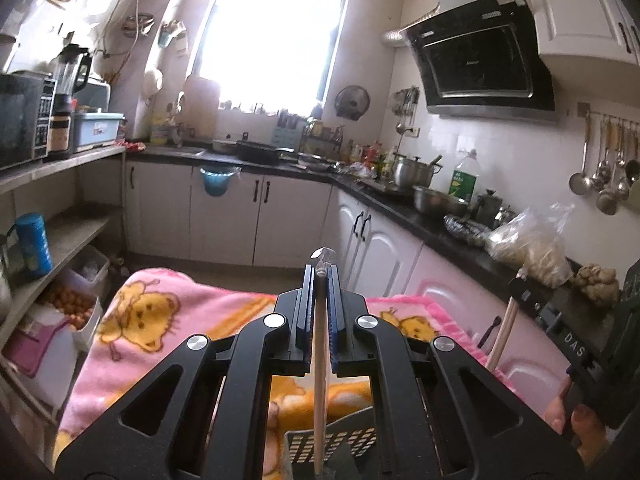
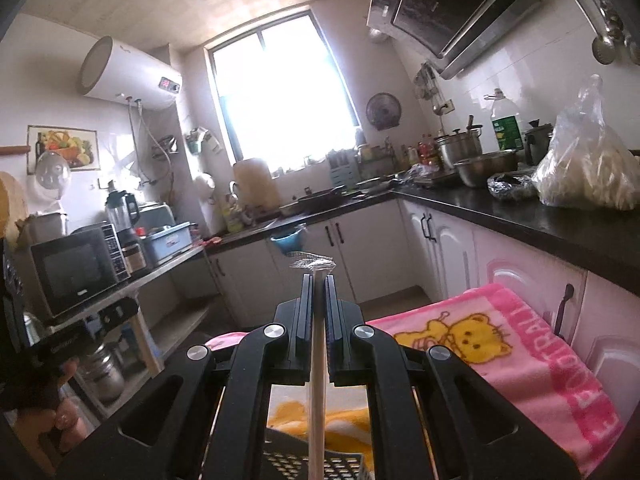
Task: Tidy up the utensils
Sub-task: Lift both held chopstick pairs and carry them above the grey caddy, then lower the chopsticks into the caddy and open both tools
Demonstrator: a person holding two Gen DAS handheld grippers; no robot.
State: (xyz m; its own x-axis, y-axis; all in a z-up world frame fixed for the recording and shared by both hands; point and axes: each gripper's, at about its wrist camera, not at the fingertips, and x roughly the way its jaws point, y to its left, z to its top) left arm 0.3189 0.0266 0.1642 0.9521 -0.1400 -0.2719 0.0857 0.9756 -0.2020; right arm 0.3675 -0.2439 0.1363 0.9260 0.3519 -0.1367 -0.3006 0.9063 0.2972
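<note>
the left gripper (image 1: 320,276) is clamped on a pale wooden chopstick (image 1: 319,380). the stick runs lengthwise between the two black jaws, from the bottom edge of the left wrist view up past the fingertips. it is thin, straight and light beige. a clear plastic wrapper end (image 1: 325,255) projects just beyond the fingertips; it looks like a sleeve around the stick, though glare makes this uncertain.

the right gripper (image 2: 319,280) is likewise closed on a second chopstick (image 2: 317,392) of the same pale colour and thin, straight form. a crumpled clear wrapper tip (image 2: 313,265) sticks out ahead of its jaws.

below each gripper lies a perforated plastic basket (image 1: 332,440), dark grey with rows of small holes. each stick's lower part passes over the basket's rim (image 2: 304,458); whether either stick touches it cannot be told.

the basket rests on a pink blanket (image 1: 160,312) printed with yellow cartoon bears. the blanket shows again in the right wrist view (image 2: 520,360), with pink lettering along its border.

in the left wrist view, the right-hand tool and the person's fingers (image 1: 584,424) appear at the right edge. in the right wrist view, the left-hand tool and fingers (image 2: 52,408) appear at the left edge.

a black countertop (image 2: 540,220) carries pots and a bag.
</note>
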